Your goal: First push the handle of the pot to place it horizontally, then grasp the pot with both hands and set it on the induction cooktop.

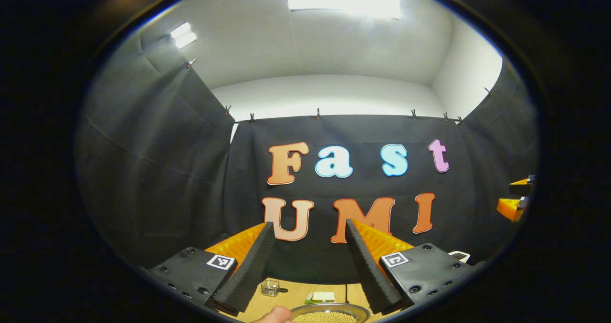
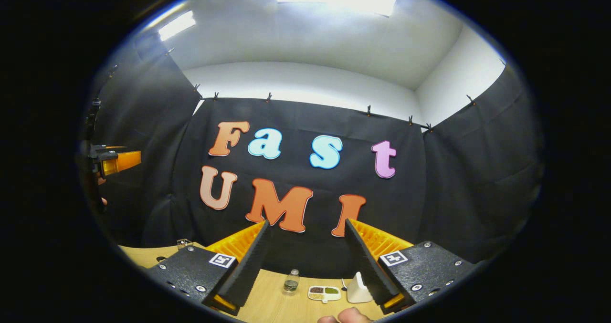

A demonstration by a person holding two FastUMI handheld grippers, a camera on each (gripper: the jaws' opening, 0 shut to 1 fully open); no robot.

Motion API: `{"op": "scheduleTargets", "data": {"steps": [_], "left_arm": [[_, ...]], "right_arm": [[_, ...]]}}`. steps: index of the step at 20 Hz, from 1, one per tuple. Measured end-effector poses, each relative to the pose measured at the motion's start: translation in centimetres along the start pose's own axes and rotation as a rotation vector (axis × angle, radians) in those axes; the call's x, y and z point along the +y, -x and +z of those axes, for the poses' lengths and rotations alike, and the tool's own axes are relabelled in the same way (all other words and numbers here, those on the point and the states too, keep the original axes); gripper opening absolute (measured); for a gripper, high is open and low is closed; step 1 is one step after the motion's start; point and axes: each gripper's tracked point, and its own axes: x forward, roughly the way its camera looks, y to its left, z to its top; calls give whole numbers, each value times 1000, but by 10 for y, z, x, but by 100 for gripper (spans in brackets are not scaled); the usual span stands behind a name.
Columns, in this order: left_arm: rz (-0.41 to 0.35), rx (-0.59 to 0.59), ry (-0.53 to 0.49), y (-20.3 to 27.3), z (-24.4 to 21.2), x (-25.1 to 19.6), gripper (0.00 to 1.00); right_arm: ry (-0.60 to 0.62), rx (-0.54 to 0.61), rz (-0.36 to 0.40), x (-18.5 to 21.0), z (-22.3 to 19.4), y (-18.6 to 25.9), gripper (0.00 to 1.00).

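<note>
- In the left gripper view the left gripper (image 1: 309,261) is raised toward the booth wall, its two fingers spread apart with nothing between them
- In the right gripper view the right gripper (image 2: 305,261) is held the same way: fingers apart, gripping nothing, aimed at the wall above the wooden table (image 2: 281,308)
- The pot (image 1: 329,312) shows as a round metal rim at the bottom centre of the left gripper view, holding what looks like pale grains; its handle cannot be seen, so I cannot tell whether it lies horizontal
- Neither gripper touches the pot; both sit well above the table, so I judge the push on the handle not yet done, or at least not shown as done
- I cannot make out an induction cooktop; the white object (image 2: 358,289) at the lower centre of the right gripper view, beside the right finger, is too small to name
- Also on the table: a small glass jar (image 1: 270,288) and a small dish (image 1: 322,296) low in the left gripper view, a little bottle (image 2: 291,281) and a divided tray (image 2: 324,292) low in the right gripper view
- Part of a hand (image 2: 346,317) edges in at the bottom of the right gripper view
- Left to do, by my reading: the push, the two-handed grasp and the lift onto the cooktop
</note>
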Motion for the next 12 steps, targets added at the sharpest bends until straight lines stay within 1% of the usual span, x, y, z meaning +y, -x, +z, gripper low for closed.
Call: {"op": "scheduleTargets", "data": {"steps": [1, 4, 5, 6, 7, 8, 9, 10, 11, 12], "left_arm": [[0, 0, -2, -2, 1, -1, 99], [24, -25, -21, -2, 9, 10, 96], [30, -26, -19, -3, 9, 10, 99], [29, -34, -12, -2, 11, 10, 99], [31, -49, 3, -4, 15, 10, 99], [28, -61, 11, 0, 20, 9, 99], [29, -80, 12, 1, 26, 10, 99], [29, -99, 8, 4, 34, 11, 96], [24, -111, 4, 8, 37, 8, 95], [15, -122, -1, 13, 43, 5, 95]], "right_arm": [[0, -14, -13, -7, 8, 1, 98], [-10, -49, -62, -25, 27, 5, 98], [-16, -60, -65, -28, 31, 8, 98], [-22, -66, -60, -28, 33, 10, 98], [-27, -68, -45, -27, 34, 13, 94], [-33, -72, -37, -25, 34, 15, 94], [-35, -74, -35, -25, 36, 15, 91], [-29, -75, -33, -24, 35, 14, 91], [-21, -78, -31, -22, 34, 14, 94], [-15, -80, -29, -21, 34, 14, 94]]}}
